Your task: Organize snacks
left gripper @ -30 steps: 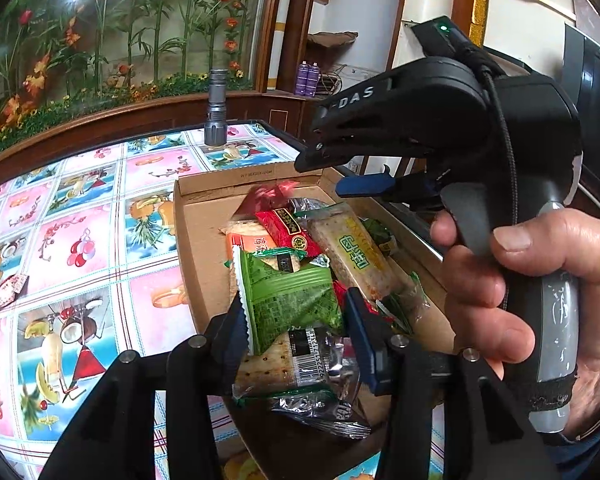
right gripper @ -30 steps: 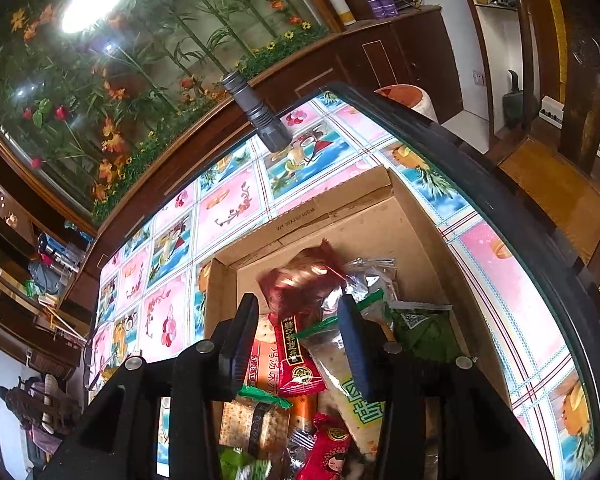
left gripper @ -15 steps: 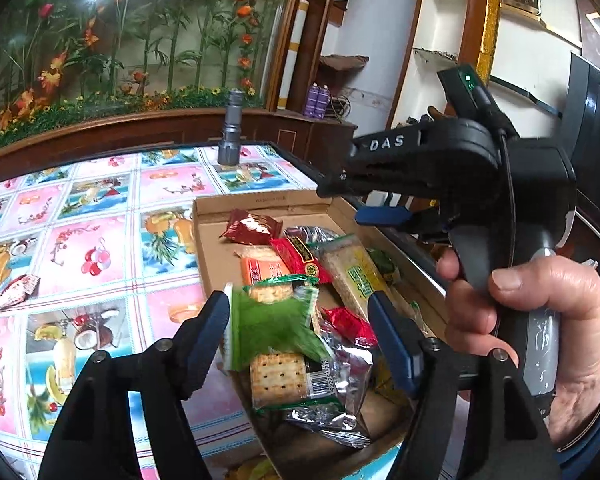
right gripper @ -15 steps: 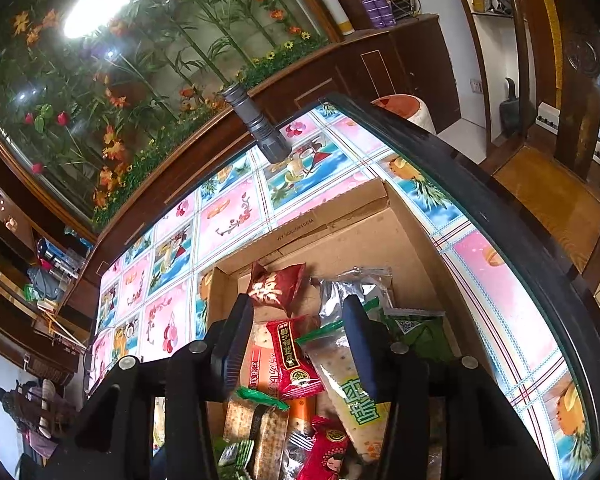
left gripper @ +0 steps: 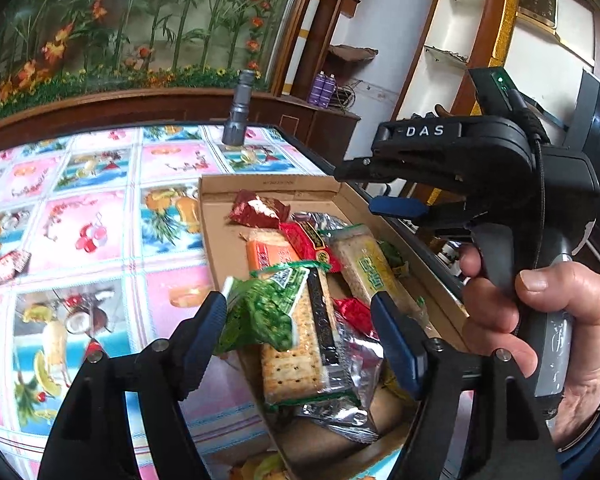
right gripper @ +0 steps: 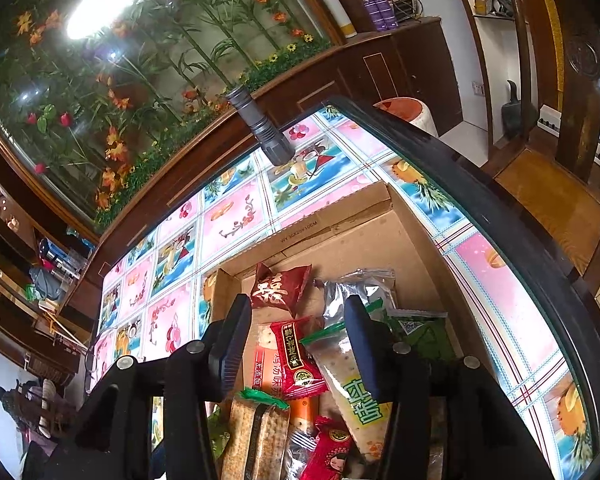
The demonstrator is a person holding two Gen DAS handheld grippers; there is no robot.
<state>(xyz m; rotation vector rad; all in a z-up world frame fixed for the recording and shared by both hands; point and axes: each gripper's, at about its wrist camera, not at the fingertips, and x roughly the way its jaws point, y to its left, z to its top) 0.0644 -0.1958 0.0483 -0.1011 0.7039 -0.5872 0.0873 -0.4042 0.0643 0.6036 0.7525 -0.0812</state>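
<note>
The snacks are gathered in a shallow cardboard box at the tabletop edge — presumably so that loose packets stay in one place; one red packet is seen lying on the cloth well apart from the box, probably not yet collected. The left tongs are held over the near end of the box, jaws wide apart; a green packet lies between them, touching or just beside the left pad, and no squeeze on it is seen, so it is judged released. The right tongs are held over the middle of the box, jaws part open, nothing gripped; a red sachet lies below the gap. Beside it a cracker pack and a dark red packet with white characters are seen. "DAS" is read on the right tool's body; "WY 30X20X10CM" — roughly — on the box flap; packet writing is Chinese, not legible here.
</note>
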